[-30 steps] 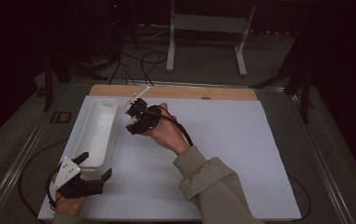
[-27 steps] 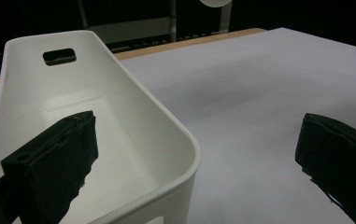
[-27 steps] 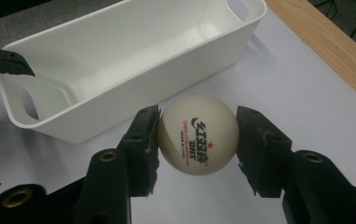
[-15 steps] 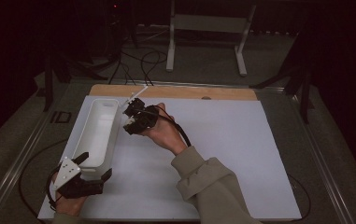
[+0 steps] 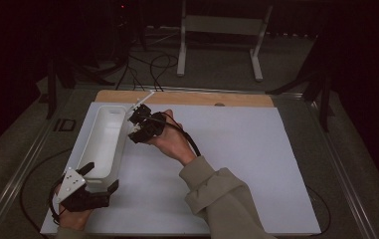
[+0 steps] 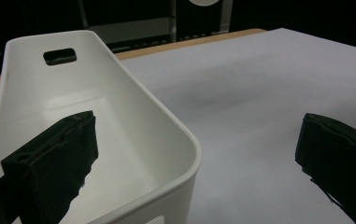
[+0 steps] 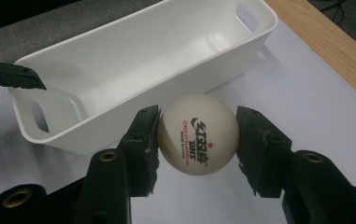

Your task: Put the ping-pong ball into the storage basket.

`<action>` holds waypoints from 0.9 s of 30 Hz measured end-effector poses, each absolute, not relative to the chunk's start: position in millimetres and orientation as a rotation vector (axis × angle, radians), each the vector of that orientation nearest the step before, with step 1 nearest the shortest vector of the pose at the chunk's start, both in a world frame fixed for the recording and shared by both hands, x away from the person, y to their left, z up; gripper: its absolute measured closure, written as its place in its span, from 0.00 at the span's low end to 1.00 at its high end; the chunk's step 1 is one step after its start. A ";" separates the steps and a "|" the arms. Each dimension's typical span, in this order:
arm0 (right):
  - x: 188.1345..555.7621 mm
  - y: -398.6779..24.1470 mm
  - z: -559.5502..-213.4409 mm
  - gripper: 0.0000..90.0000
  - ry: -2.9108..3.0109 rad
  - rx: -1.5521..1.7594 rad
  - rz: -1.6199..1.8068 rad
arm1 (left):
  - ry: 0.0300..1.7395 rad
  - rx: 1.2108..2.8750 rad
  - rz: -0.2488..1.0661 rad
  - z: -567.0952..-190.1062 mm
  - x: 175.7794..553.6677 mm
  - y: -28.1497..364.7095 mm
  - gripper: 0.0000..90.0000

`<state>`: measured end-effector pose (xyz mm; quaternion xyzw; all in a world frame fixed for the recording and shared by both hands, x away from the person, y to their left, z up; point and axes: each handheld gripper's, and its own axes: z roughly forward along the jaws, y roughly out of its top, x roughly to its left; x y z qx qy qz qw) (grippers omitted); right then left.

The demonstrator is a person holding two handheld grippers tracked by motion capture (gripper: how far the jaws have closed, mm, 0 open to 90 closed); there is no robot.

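Observation:
A white table-tennis ball (image 7: 198, 134) with red and black print sits between the pads of my right gripper (image 7: 198, 140), which is shut on it. That gripper (image 5: 140, 123) hovers beside the far right rim of a long white bin (image 5: 102, 144) and points toward it. My left gripper (image 5: 101, 176) is open at the bin's near end. One of its jaws is inside the bin (image 6: 133, 116), the other outside over the white mat. Nothing lies inside the bin.
The white mat (image 5: 236, 164) covers the table, with a wooden strip (image 5: 192, 98) along its far edge. Cables and a white stand (image 5: 217, 30) lie on the dark floor beyond. A sleeved forearm (image 5: 217, 191) crosses the mat's middle.

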<state>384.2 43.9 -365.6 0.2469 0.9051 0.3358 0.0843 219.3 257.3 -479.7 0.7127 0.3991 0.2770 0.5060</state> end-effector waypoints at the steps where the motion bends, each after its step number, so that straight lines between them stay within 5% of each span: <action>1: 384.3 44.5 -365.5 0.57 2.701 0.735 1.002 | 0.963 1.718 0.668 -479.7 219.2 257.4 0.00; 27: 380.6 60.9 -363.2 0.57 2.710 0.706 1.031 | 0.963 1.717 0.667 -479.5 219.1 257.9 0.00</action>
